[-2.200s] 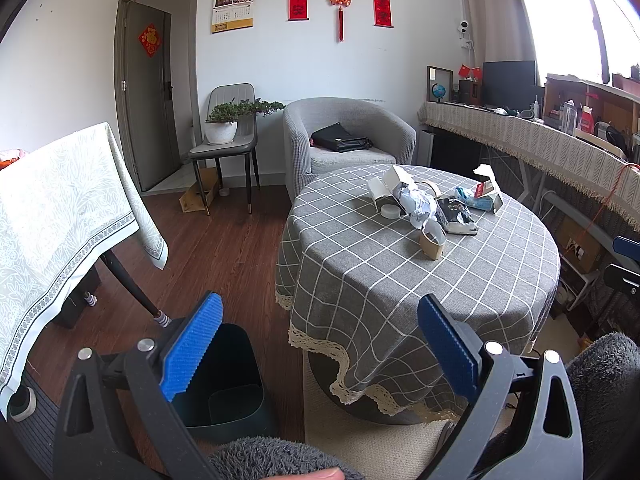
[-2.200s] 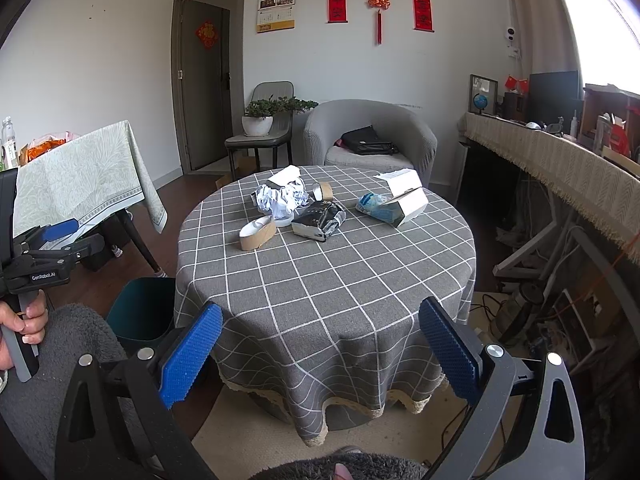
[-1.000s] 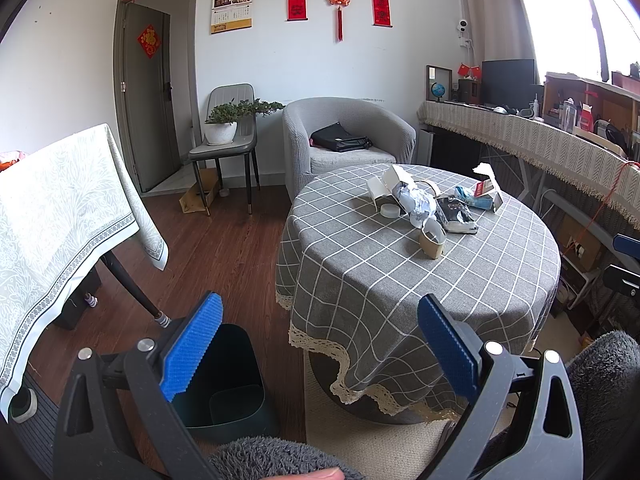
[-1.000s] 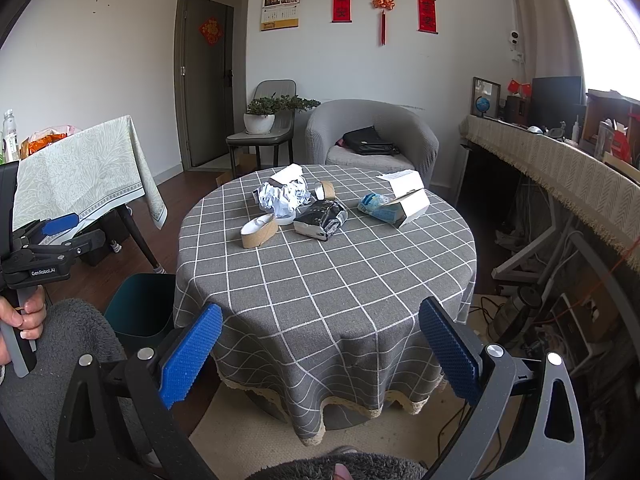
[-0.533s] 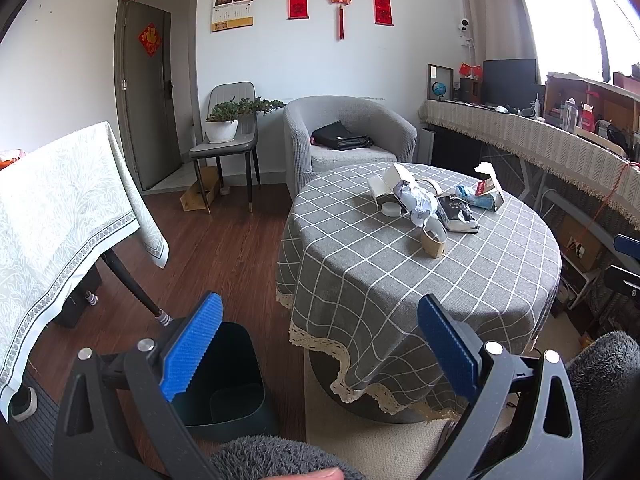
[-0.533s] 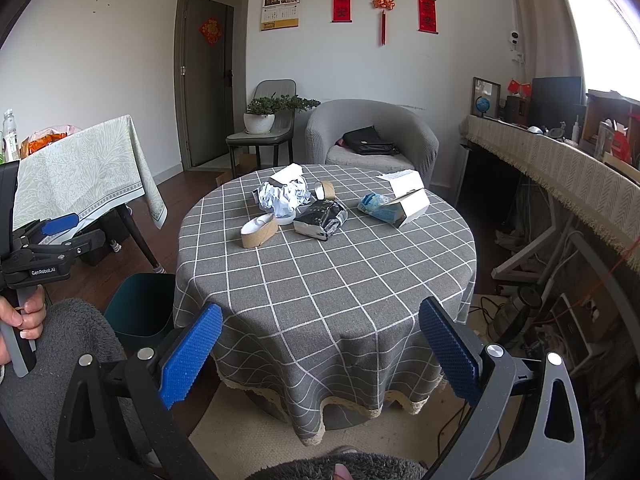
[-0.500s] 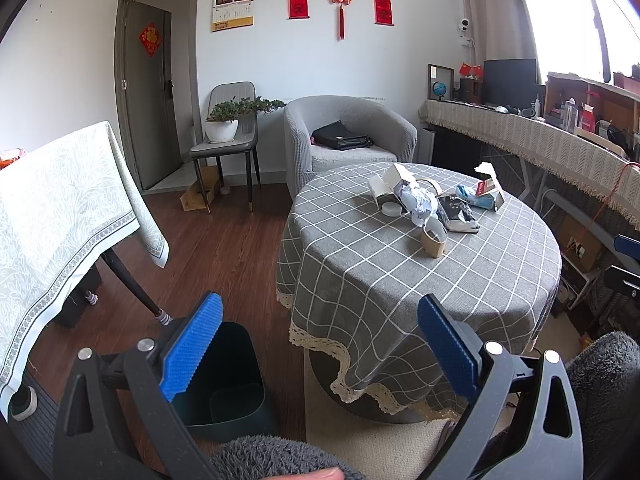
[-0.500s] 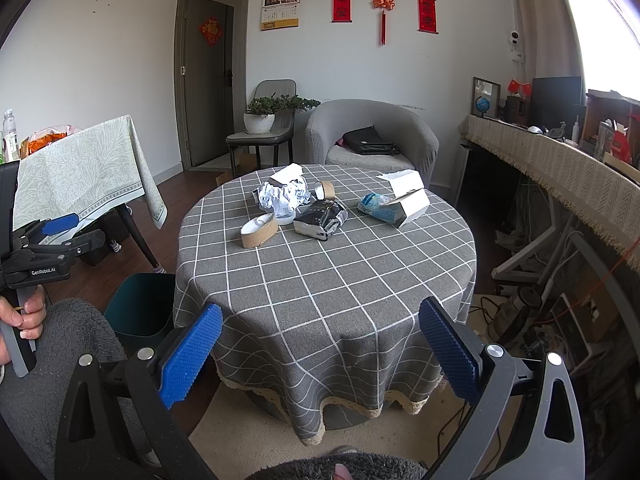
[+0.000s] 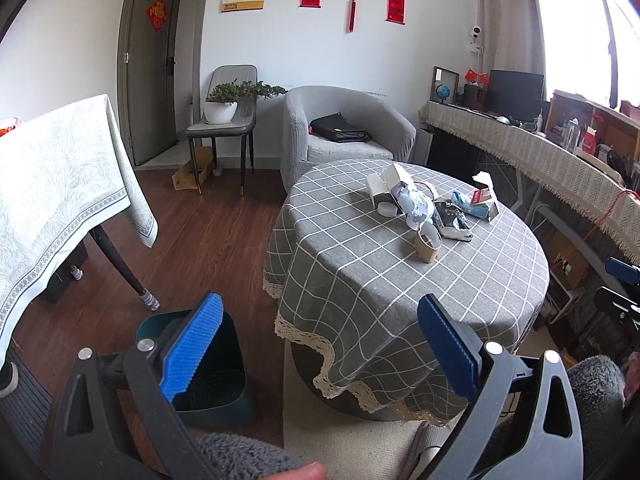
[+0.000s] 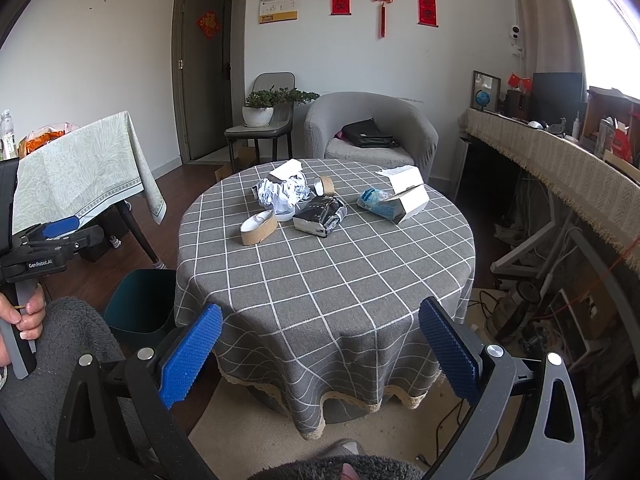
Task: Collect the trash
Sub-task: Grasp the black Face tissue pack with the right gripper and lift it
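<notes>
Seen from the left wrist, the left gripper [image 9: 320, 344] is hanging with its blue-padded jaws spread wide and holding nothing, short of a round table [image 9: 360, 288] draped in a gray checked cloth. The trash is sitting in a cluster on the far half of the tabletop: a cardboard tape roll [image 9: 427, 242] nearest, a crumpled paper wad [image 9: 416, 210] behind it, a black foil packet [image 9: 452, 220] to the right, and an open white box [image 9: 386, 188] at the back. A dark green bin [image 9: 224, 368] is standing on the wood floor just left of the table, partly hidden by the left finger. A second cloth-covered table [image 9: 60, 184] is crowding the left edge.

From the right wrist, the right gripper [image 10: 320, 346] is likewise gaping open and empty before the near edge of the same table. The tape roll [image 10: 259, 227], the paper wad [image 10: 280, 194] and the foil packet [image 10: 320, 216] are lying mid-table, with a blue wrapper [image 10: 374, 202] tucked against a white carton [image 10: 408, 196]. The bin [image 10: 140, 306] is peeking out beside the tablecloth's hem. A gray armchair [image 10: 372, 128] with a black bag is waiting behind.
</notes>
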### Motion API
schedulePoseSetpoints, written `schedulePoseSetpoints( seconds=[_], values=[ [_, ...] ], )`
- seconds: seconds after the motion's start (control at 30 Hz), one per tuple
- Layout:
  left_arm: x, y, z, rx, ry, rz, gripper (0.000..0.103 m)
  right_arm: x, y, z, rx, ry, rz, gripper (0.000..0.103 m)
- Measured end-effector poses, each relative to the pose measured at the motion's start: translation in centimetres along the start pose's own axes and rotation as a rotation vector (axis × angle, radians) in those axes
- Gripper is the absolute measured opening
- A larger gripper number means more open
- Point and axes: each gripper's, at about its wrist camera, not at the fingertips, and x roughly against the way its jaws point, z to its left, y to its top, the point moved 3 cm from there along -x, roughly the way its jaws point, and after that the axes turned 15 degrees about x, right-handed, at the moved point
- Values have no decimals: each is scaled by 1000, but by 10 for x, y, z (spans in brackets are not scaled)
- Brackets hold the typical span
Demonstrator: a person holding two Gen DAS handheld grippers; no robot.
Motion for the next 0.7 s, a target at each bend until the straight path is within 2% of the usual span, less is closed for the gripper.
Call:
schedulePoseSetpoints(
  seconds=[0.17, 0.3, 0.7],
  values=[
    [-3, 5, -12, -20, -37, -13, 97, -6, 12, -4, -29, 10, -18, 100],
    [-18, 11, -25, -25, -74, 11, 94, -21, 16, -7, -35, 4, -14, 100],
    [-94, -1, -89, -167, -150, 107, 77, -72, 18, -20, -40, 20, 23, 100]
  ],
)
